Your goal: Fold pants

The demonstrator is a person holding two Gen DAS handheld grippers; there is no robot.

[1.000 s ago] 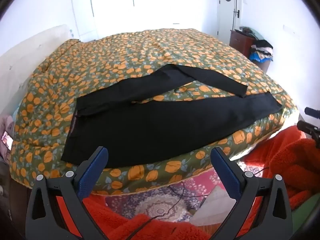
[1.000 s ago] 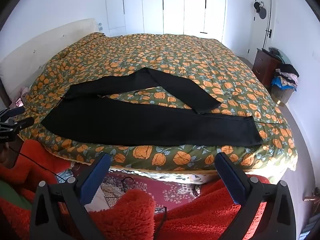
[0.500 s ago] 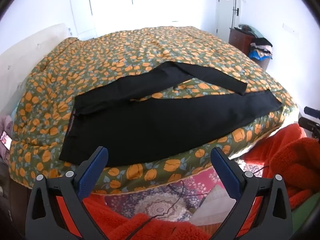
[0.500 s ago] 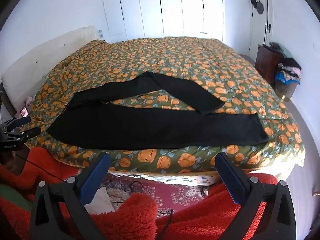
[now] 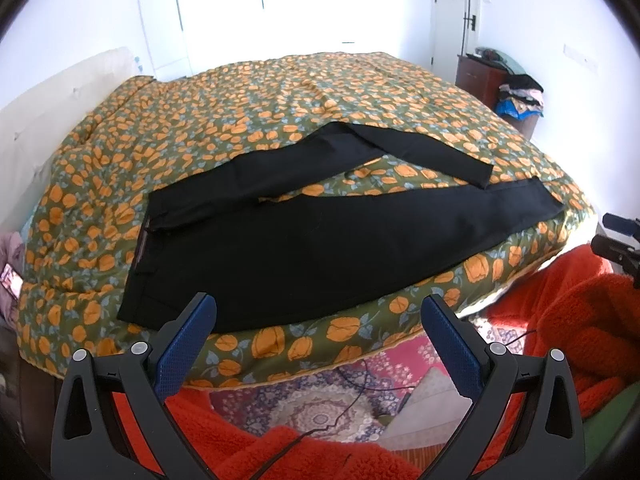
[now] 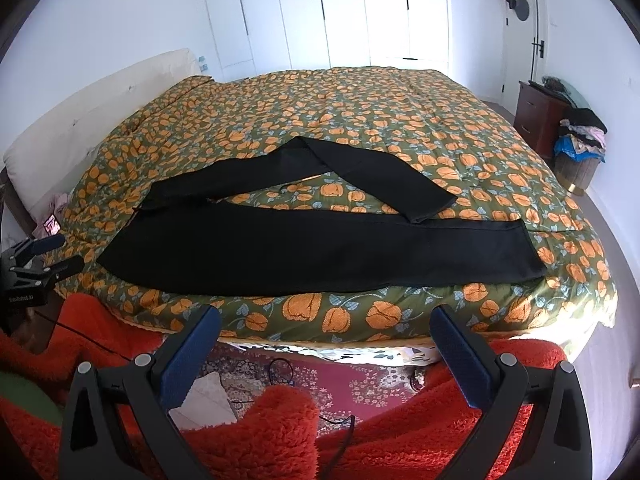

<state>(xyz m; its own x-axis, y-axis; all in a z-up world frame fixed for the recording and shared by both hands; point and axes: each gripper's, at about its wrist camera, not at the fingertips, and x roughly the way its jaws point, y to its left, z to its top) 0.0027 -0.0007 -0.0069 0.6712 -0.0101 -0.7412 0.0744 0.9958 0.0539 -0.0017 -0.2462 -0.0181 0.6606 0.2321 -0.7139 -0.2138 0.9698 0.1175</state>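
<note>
Both cameras have risen since 1 second ago, so the green quilt with orange flowers point(image 6: 400, 128) fills less of each view and more of the white wardrobe doors point(image 6: 360, 12) shows in the right wrist view. Black cloth pants point(image 5: 320, 240) lie spread flat along the near edge of the bed, waistband toward the left; 1 leg runs straight to the right, the other angles away and bends back across the quilt. Nothing touches them. In its own view the left gripper point(image 5: 318, 334) hangs short of the bed edge with its 2 blue-padded fingers point(image 5: 188, 340) wide apart and empty. Likewise the right gripper point(image 6: 326, 344) hangs with fingers spread, over a patterned red rug point(image 6: 360, 380) beside orange-red fleece point(image 6: 276, 436).
</note>
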